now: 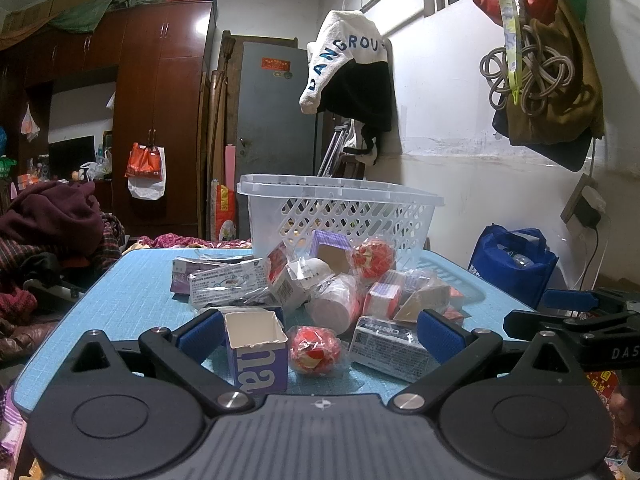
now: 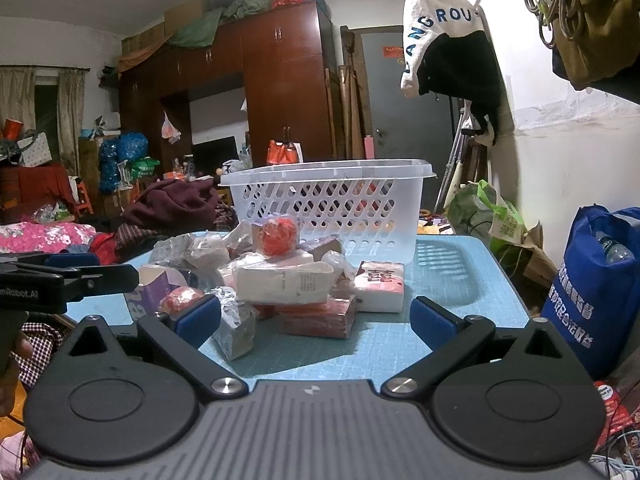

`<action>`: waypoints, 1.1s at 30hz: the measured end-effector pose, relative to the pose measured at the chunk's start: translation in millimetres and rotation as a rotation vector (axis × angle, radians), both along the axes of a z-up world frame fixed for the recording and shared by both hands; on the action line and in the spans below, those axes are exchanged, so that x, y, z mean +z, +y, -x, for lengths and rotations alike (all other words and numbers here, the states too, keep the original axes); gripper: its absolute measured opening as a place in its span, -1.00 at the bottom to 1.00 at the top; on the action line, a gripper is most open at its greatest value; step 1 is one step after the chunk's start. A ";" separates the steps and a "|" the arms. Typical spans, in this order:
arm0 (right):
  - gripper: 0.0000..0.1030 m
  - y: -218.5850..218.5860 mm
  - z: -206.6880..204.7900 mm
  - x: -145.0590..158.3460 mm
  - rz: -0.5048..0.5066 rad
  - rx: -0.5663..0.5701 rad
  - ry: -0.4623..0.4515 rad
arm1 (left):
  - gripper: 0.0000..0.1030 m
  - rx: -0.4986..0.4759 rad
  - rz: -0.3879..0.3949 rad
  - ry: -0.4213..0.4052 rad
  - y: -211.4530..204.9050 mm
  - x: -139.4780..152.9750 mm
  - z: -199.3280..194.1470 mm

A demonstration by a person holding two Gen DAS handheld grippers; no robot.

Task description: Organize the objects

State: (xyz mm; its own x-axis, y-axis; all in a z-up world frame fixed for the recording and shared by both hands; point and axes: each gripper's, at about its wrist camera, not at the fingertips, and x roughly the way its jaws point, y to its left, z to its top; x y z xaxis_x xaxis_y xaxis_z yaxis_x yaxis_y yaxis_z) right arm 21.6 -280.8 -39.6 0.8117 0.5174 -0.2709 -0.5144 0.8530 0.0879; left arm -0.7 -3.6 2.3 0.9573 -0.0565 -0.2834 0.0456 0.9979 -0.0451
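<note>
One white basket point(image 1: 340, 208) stands beyond a pile of packets; three red wrapped balls visible, nearest point(image 1: 316, 350). One open purple carton point(image 1: 258, 346) sits between the fingers of the left gripper point(image 1: 320, 334), spread wide, holding nothing. Right gripper point(image 2: 316, 320) level, likewise spread, empty, silver packet point(image 2: 236, 328) just inside its left finger.

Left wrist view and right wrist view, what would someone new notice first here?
Probably the heap of small wrapped packets and boxes in the middle of the blue table, with a white perforated basket standing just behind it. Nearer the camera, both the left gripper and the right gripper sit open at the heap's front edge, holding nothing.
</note>
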 end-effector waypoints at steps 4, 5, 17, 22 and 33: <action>1.00 -1.1 -0.4 -0.2 -0.010 0.018 0.006 | 1.00 -0.001 -0.002 0.002 -1.1 -0.8 -0.1; 1.00 -1.3 -0.7 -0.3 -0.014 0.024 0.009 | 1.00 -0.001 -0.002 0.003 -1.0 -0.9 -0.1; 1.00 -1.4 -6.5 -2.6 -0.058 0.044 0.006 | 1.00 0.007 -0.054 -0.016 5.4 -11.6 -0.9; 1.00 12.3 -25.3 -8.5 -0.028 0.025 0.015 | 0.96 0.053 -0.035 0.000 32.3 -21.4 -6.0; 0.62 49.4 -51.5 -15.2 0.043 0.025 0.048 | 0.28 0.023 0.000 0.002 38.2 -37.9 -29.9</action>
State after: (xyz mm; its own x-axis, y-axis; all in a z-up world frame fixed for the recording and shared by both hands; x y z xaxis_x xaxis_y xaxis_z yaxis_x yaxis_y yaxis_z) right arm 73.1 -231.5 -54.8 0.7841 0.5246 -0.3316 -0.5320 0.8433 0.0762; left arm 29.2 34.5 -35.7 0.9579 -0.0344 -0.2852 0.0224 0.9987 -0.0451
